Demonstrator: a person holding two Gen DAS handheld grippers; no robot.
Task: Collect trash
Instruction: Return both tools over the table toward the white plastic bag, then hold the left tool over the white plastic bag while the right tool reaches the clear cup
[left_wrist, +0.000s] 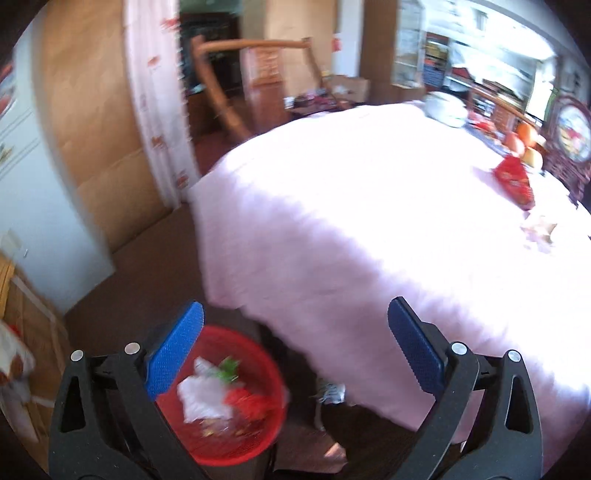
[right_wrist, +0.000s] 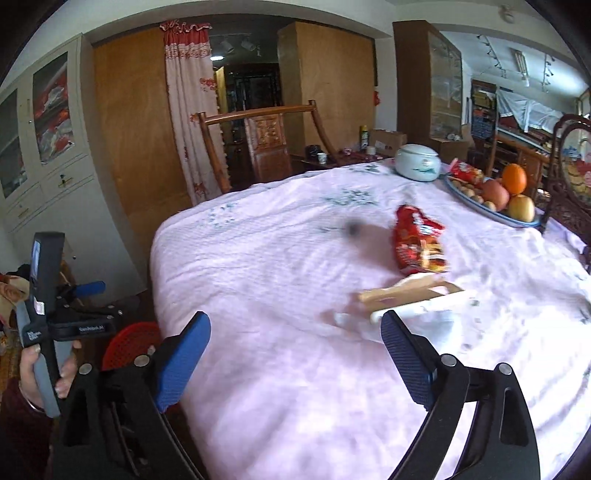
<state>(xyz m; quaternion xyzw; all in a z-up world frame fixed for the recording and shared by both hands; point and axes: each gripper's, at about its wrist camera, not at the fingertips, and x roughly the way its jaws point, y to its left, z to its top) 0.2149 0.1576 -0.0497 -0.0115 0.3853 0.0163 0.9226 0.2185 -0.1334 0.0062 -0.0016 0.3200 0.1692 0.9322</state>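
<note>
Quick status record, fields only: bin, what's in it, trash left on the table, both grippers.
bin: red basket on the floor beside the table
bin contents: white, red and green scraps
trash left: red snack bag; flattened carton
left gripper: jaws open, empty, over the basket and the table edge
right gripper: jaws open, empty, over the table

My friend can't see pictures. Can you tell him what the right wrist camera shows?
An open right gripper hovers over a table with a pink cloth, where a red snack bag and a torn box lie. At the far edge sit a white pot and fruit plate; a red basket stands below, left.
</note>
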